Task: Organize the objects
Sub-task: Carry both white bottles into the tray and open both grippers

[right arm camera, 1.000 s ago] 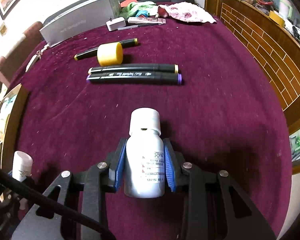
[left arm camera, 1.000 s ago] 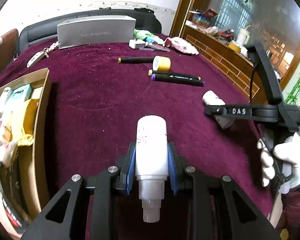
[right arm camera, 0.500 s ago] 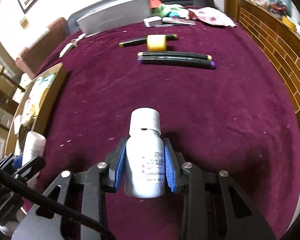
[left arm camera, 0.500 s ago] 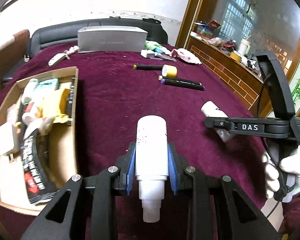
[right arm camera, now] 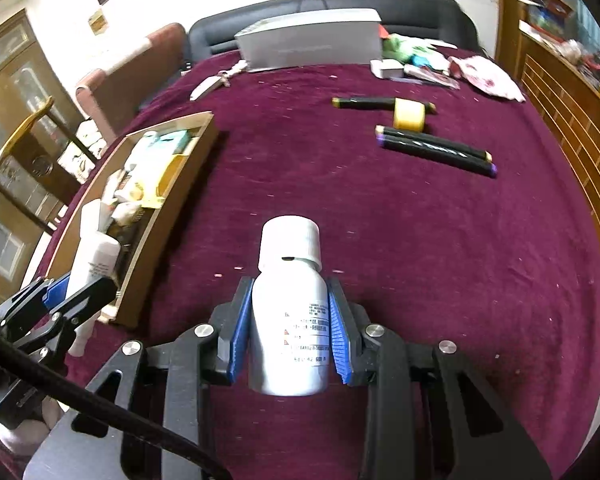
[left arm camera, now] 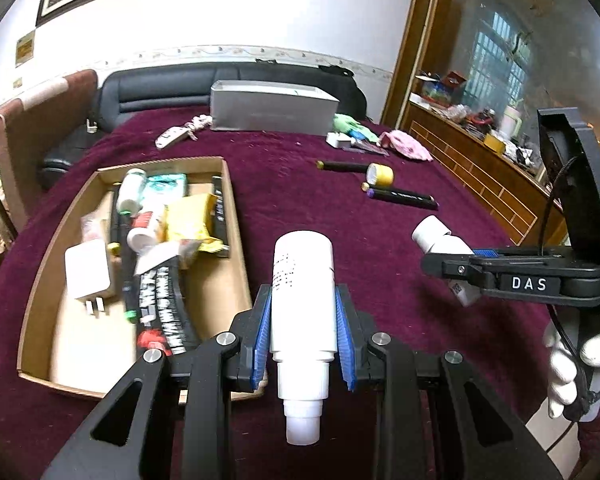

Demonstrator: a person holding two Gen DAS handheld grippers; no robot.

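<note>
Left gripper [left arm camera: 303,332] clamps a white tube [left arm camera: 303,292], nozzle toward the camera, beside the cardboard box [left arm camera: 236,216] on the maroon cloth [left arm camera: 300,200]. Right gripper [right arm camera: 288,336], marked "DAS" in the left view, clamps a white bottle [right arm camera: 288,320] with a small, unreadable printed label. Markers [right arm camera: 436,148] lie beyond.

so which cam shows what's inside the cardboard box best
The left wrist view: it looks down into the cardboard box, showing the charger and packets. The right wrist view shows the box side-on, contents mostly hidden.
</note>
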